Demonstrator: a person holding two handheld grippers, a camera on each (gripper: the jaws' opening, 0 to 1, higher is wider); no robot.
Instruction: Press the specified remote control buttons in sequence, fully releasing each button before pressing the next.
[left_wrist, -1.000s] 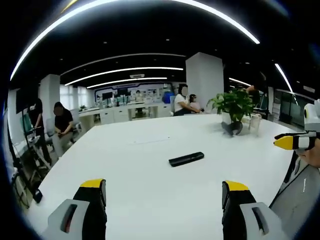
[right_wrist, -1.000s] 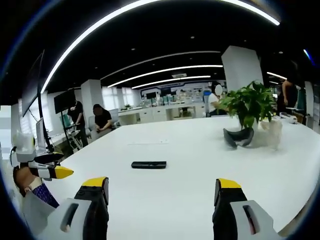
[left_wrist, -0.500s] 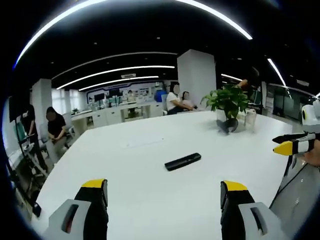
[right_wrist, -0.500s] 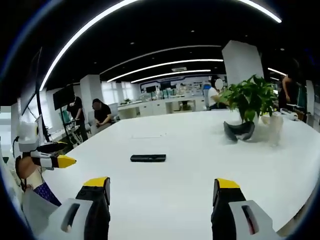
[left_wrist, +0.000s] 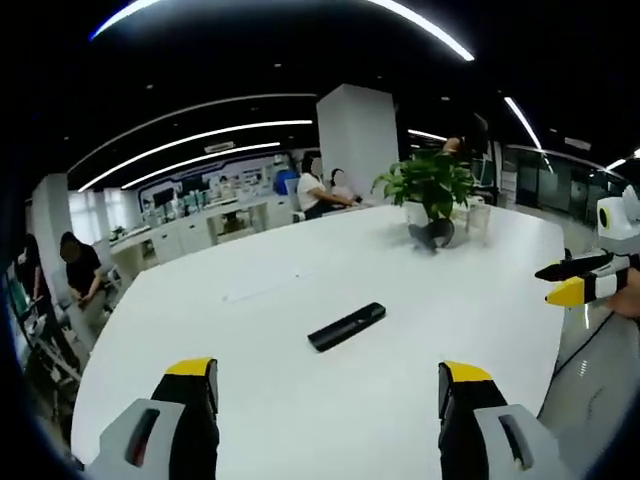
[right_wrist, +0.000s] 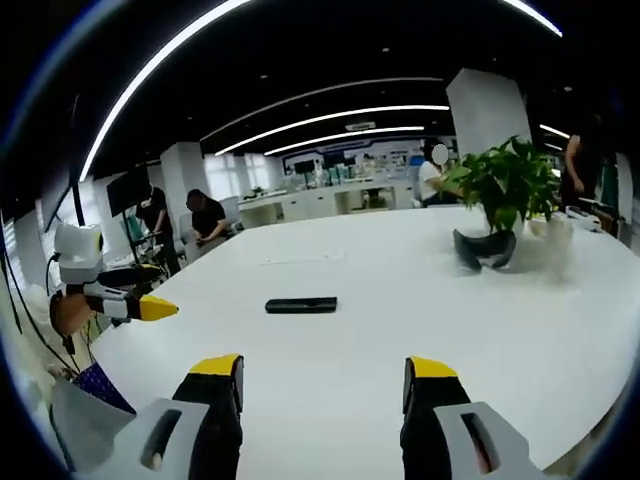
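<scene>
A black remote control (left_wrist: 346, 327) lies flat near the middle of the white table (left_wrist: 250, 400); in the right gripper view the remote (right_wrist: 301, 305) lies crosswise ahead. My left gripper (left_wrist: 327, 375) hovers over the table short of the remote, jaws wide apart and empty. My right gripper (right_wrist: 325, 370) is also open and empty, with the remote ahead and slightly left. The right gripper (left_wrist: 572, 280) comes in at the right edge of the left gripper view. The left gripper (right_wrist: 140, 292) shows at the left of the right gripper view, held by a hand.
A potted green plant (left_wrist: 425, 190) stands on the table's far right side, with a dark curved object (right_wrist: 485, 250) at its foot. People sit at desks beyond the table. A white pillar (left_wrist: 355, 140) rises behind.
Both views have shifted with the hands. The right gripper's jaws have drawn a little closer together but stay open. The remote has not moved on the table.
</scene>
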